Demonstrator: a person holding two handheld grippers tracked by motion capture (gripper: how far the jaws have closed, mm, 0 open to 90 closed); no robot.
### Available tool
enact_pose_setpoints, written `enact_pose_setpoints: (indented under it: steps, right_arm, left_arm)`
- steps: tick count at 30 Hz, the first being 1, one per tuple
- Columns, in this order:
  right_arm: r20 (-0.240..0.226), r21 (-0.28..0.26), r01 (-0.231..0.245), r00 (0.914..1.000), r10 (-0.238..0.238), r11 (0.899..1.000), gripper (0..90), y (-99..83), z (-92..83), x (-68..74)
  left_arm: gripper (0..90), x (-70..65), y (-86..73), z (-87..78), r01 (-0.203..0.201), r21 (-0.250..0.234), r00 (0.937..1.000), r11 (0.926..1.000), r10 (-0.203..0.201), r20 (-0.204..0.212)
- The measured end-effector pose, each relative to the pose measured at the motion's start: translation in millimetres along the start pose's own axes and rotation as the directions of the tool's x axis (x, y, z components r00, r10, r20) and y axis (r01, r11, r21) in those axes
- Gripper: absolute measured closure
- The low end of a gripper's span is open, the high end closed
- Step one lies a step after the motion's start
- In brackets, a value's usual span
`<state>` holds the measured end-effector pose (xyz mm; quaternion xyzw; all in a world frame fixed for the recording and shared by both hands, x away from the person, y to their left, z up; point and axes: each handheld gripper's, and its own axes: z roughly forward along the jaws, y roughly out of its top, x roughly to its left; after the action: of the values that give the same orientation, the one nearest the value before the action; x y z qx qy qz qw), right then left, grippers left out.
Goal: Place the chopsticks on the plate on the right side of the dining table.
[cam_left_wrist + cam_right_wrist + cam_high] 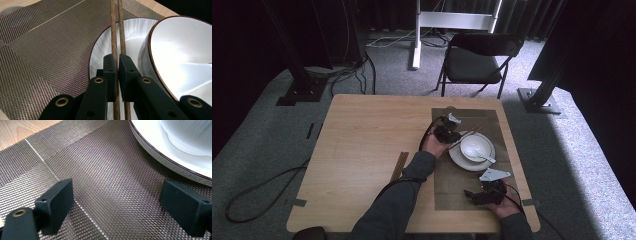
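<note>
Left gripper (pixel 116 66) clamped on chopsticks (pixel 117 30), long axis running straight ahead over the plate's (pixel 100 53) left rim beside the bowl (pixel 180 57), toward the placemat's (pixel 45 45) far edge; right gripper (pixel 117 207) wide open, empty, at the near edge.

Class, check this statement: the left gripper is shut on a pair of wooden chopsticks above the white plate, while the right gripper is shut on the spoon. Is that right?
One part is wrong. The right gripper holds nothing: the right gripper view shows its jaws wide apart over the woven placemat, and the spoon lies in the bowl. The left gripper is indeed shut on the chopsticks above the plate.
</note>
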<state>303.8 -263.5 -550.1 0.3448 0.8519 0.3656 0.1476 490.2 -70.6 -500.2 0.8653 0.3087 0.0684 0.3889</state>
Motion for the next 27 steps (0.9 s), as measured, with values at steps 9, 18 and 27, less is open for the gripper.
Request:
enact_pose_setpoints:
  steps: [9, 18, 27]
  right_arm:
    - [0.000, 0.000, 0.000, 1.0000, 0.000, 1.000, 11.3, 0.0, 0.0, 0.0]
    - [0.000, 0.000, 0.000, 1.0000, 0.000, 1.000, 11.3, 0.0, 0.0, 0.0]
    - [0.000, 0.000, 0.000, 1.0000, 0.000, 1.000, 11.3, 0.0, 0.0, 0.0]
  left_arm:
    - [84.8, 0.9, -0.9, 3.1, -0.002, -0.001, 0.9999, 1.0000, 0.002, 0.011]
    - [84.8, 0.5, -1.0, 4.9, 0.003, -0.003, 0.9997, 1.0000, -0.002, 0.024]
    - [84.7, 2.8, -2.0, 6.3, 0.017, -0.006, 0.9994, 0.9998, -0.017, 0.031]
